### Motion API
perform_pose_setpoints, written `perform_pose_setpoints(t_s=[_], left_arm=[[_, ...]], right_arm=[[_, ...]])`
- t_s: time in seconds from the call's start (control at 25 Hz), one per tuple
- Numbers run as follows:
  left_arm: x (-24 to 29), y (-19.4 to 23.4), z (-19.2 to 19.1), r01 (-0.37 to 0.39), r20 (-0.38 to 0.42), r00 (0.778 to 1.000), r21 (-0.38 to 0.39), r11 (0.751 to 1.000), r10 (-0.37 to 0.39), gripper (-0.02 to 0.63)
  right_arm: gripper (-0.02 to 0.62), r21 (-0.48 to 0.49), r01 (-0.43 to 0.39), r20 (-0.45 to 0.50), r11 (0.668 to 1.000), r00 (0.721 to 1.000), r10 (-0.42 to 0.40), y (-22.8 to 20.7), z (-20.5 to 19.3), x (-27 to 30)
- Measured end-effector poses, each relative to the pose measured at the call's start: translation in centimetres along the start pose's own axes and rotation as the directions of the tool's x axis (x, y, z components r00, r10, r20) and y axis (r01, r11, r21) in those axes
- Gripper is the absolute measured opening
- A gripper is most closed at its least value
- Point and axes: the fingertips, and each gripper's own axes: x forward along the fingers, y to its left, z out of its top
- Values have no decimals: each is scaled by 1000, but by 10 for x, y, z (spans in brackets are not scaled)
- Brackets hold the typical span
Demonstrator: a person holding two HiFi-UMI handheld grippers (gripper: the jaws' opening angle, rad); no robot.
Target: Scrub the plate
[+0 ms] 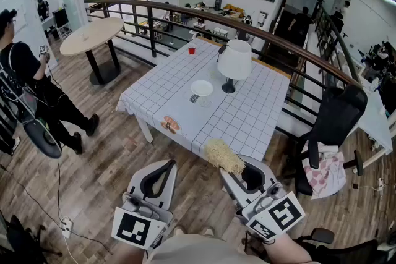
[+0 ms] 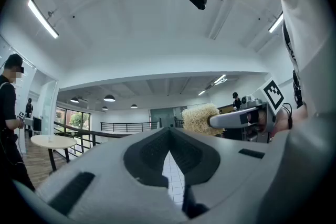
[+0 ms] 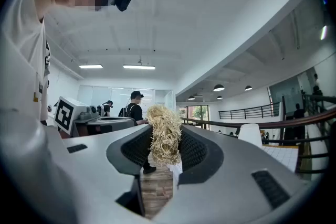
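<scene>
From the head view we see the white plate [image 1: 202,88] lying on the checked table [image 1: 253,114] near the lamp [image 1: 235,62], well apart from the left gripper [image 1: 171,164] and the right gripper [image 1: 235,171], which hang before the table's near edge. The left gripper view adds that its jaws meet at the tips with nothing between them. The right gripper view shows its jaws pinched tight on a straw-coloured scrubber [image 3: 165,136].

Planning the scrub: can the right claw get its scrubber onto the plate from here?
Probably not yet. The right claw, shut on the scrubber, is held back around the near edge of the table, and the plate sits mid-table beside the lamp. Nothing blocks the path; stepping closer should do.
</scene>
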Motion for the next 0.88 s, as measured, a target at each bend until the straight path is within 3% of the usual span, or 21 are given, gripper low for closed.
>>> perform_pose_setpoints(t_s=[0.2, 0.44, 0.88], left_arm=[[-2, -8, 7, 25, 36, 999, -2, 1000, -25, 14], [1, -20, 4, 26, -4, 1000, 6, 1000, -26, 14], [14, -38, 10, -8, 29, 1000, 29, 1000, 7, 14]], right_arm=[[141, -11, 31, 10, 999, 999, -31, -3, 5, -8], [143, -8, 23, 1, 1000, 1000, -23, -3, 2, -15], [144, -3, 25, -5, 1000, 1000, -25, -24, -4, -35]])
